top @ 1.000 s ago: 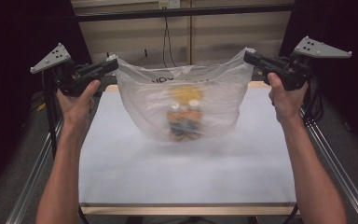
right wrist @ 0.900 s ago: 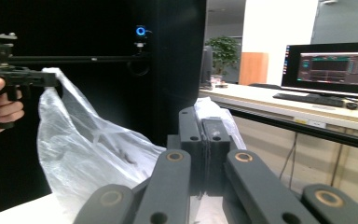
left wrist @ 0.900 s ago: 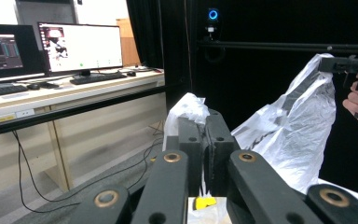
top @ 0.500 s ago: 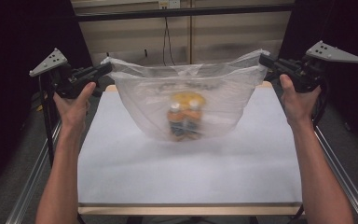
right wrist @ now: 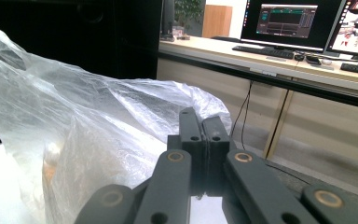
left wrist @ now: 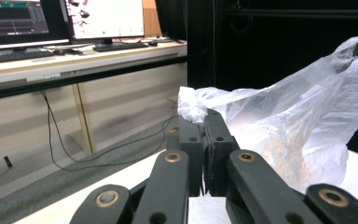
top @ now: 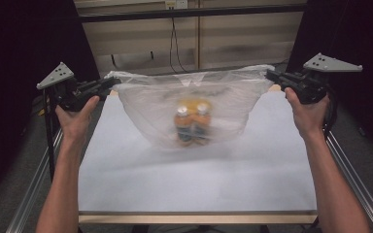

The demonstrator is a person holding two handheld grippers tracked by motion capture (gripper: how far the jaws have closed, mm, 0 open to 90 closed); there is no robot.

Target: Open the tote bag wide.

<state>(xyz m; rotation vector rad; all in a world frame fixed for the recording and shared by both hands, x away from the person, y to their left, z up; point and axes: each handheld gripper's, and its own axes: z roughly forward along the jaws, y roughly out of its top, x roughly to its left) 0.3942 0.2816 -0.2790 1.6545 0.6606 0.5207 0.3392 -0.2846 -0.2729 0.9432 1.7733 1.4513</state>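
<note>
A person is holding a clear plastic bag (top: 194, 104) stretched wide and lifted above the far half of the white worktop (top: 194, 179), one claw gripping each of its upper corners. The left claw (top: 108, 85) is hanging over the worktop's far left corner, its jaws pressed together on the bag's left top corner; in the left gripper view the left claw (left wrist: 204, 122) is pinching a crumpled tuft of the film, and the bag (left wrist: 303, 116) is spreading away to the right. The right claw (top: 271, 75) is hanging over the far right corner, likewise clamped on the bag's right top corner; in the right gripper view the right claw (right wrist: 201, 122) is closing on the film, with the bag (right wrist: 74, 130) billowing off to the left. The left hand (top: 77, 121) and right hand (top: 307, 114) are each wrapping a gripper body from below. Two bottles (top: 193, 124) with pale caps and orange-yellow contents (blurred through the film, labels unreadable) are sitting side by side in the sagging bottom of the bag, which is hanging just above the worktop; contact cannot be judged. Monitors (right wrist: 292, 23) on a desk (right wrist: 279, 60) are standing in the background.
</note>
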